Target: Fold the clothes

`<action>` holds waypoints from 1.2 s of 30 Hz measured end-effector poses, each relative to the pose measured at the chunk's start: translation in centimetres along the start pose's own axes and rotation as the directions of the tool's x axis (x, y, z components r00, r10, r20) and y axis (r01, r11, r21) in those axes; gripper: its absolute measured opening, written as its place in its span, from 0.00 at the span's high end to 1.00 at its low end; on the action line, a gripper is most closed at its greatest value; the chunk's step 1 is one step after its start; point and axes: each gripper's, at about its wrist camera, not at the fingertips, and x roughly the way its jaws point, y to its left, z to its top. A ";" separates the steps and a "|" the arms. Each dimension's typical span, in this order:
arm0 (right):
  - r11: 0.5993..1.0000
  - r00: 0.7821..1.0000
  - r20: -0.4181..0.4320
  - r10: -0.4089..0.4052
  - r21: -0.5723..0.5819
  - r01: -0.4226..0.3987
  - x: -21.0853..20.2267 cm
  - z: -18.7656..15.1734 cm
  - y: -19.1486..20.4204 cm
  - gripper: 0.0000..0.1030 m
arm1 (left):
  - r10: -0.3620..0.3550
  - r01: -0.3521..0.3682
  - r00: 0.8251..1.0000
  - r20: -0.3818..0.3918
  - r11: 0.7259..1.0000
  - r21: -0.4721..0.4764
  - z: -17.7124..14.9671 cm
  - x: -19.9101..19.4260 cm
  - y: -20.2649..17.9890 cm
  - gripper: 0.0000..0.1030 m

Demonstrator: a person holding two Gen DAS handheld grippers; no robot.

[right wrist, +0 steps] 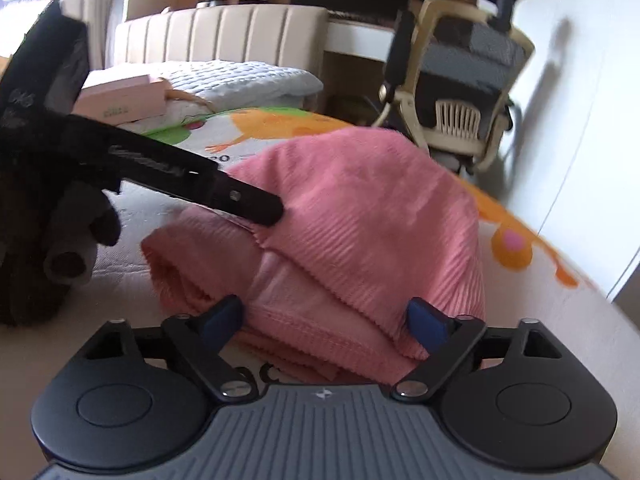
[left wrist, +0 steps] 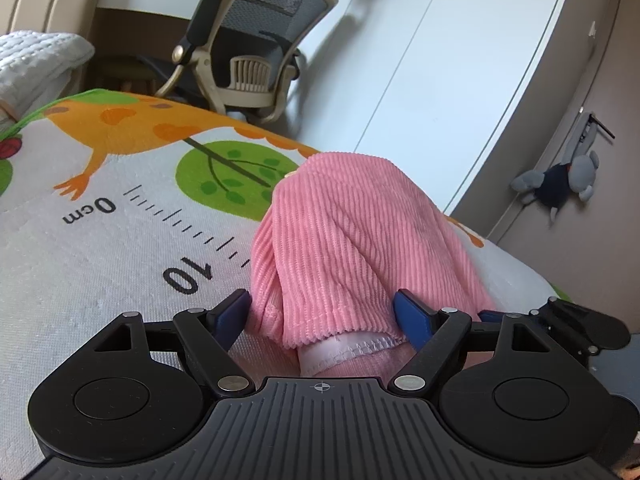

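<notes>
Pink ribbed garment (left wrist: 352,248) bunched in layers on the giraffe-print bed cover (left wrist: 100,240), its near hem between the wide jaws of both the left gripper (left wrist: 324,312) and right gripper (right wrist: 328,320), seemingly placed to take or release a fold edge.

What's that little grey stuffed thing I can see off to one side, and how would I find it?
Start at the printed play mat where the pink ribbed garment lies, then look right to the brown wall. The plush toy hangs there: grey body, dark navy top, the only soft toy in sight.
</notes>
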 end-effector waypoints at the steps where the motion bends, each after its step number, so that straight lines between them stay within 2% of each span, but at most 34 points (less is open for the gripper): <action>1: 1.000 1.000 -0.004 0.004 0.011 -0.004 0.0 0.0 -0.2 0.09 | 0.002 -0.002 1.000 0.001 1.000 0.000 0.0 0.0 0.0 0.17; 4: 1.000 1.000 -0.018 -0.023 0.013 0.023 0.2 0.0 0.0 0.00 | 0.027 -0.027 1.000 0.009 1.000 0.001 -0.2 -0.2 -0.2 0.13; 6: 0.999 0.999 -0.023 -0.035 0.017 0.035 0.2 0.0 -0.1 0.00 | 0.076 -0.076 0.997 0.026 0.997 -0.003 -0.3 -0.6 -0.4 0.07; 9: 0.999 0.999 -0.024 -0.040 0.034 0.041 0.1 0.1 -0.7 0.00 | 0.121 -0.122 0.992 0.031 0.992 0.026 -2.1 -2.7 -1.9 0.05; 11: 0.996 0.997 -0.024 -0.072 0.057 0.073 -0.7 -0.3 -0.6 0.00 | 0.146 -0.148 0.989 0.032 0.988 0.050 -3.6 -4.3 -3.0 0.04; 14: 0.987 0.990 -0.065 -0.123 0.097 0.129 -2.5 -1.6 0.0 0.00 | 0.183 -0.185 0.983 0.035 0.979 0.086 -5.7 -6.7 -4.7 0.03; 16: 0.987 0.991 -0.078 -0.107 0.109 0.115 -4.5 -2.9 0.3 0.00 | 0.207 -0.210 0.978 0.038 0.971 0.110 -7.1 -8.3 -5.9 0.01; 19: 0.987 0.992 -0.095 -0.086 0.127 0.098 -7.7 -5.3 0.9 0.00 | 0.208 -0.210 0.978 0.026 0.967 0.148 -9.6 -10.6 -8.0 0.00; 21: 0.984 0.992 -0.075 -0.101 0.139 0.110 -9.5 -7.0 1.2 0.00 | 0.233 -0.234 0.972 0.029 0.954 0.189 -10.8 -11.4 -9.4 0.00; 22: 0.981 0.991 -0.064 -0.117 0.147 0.125 -10.4 -7.6 1.2 0.00 | 0.252 -0.252 0.967 0.029 0.945 0.207 -11.0 -11.6 -10.0 0.00; 25: 0.967 0.989 -0.061 -0.137 0.209 0.147 -11.6 -8.8 0.7 0.00 | 0.309 -0.292 0.950 -0.035 0.924 0.247 -12.0 -10.9 -10.9 0.00; 27: 0.958 0.991 -0.064 -0.117 0.254 0.130 -11.7 -9.0 0.1 0.00 | 0.334 -0.315 0.942 -0.018 0.905 0.286 -12.4 -10.7 -11.3 0.00; 30: 0.959 0.991 -0.064 -0.121 0.251 0.133 -11.6 -9.2 0.1 0.00 | 0.324 -0.305 0.946 -0.027 0.915 0.265 -12.2 -10.5 -10.8 0.00; 36: 0.958 0.991 -0.062 -0.118 0.254 0.130 -11.8 -9.3 0.2 0.00 | 0.323 -0.304 0.946 -0.026 0.914 0.269 -12.3 -10.5 -10.8 0.00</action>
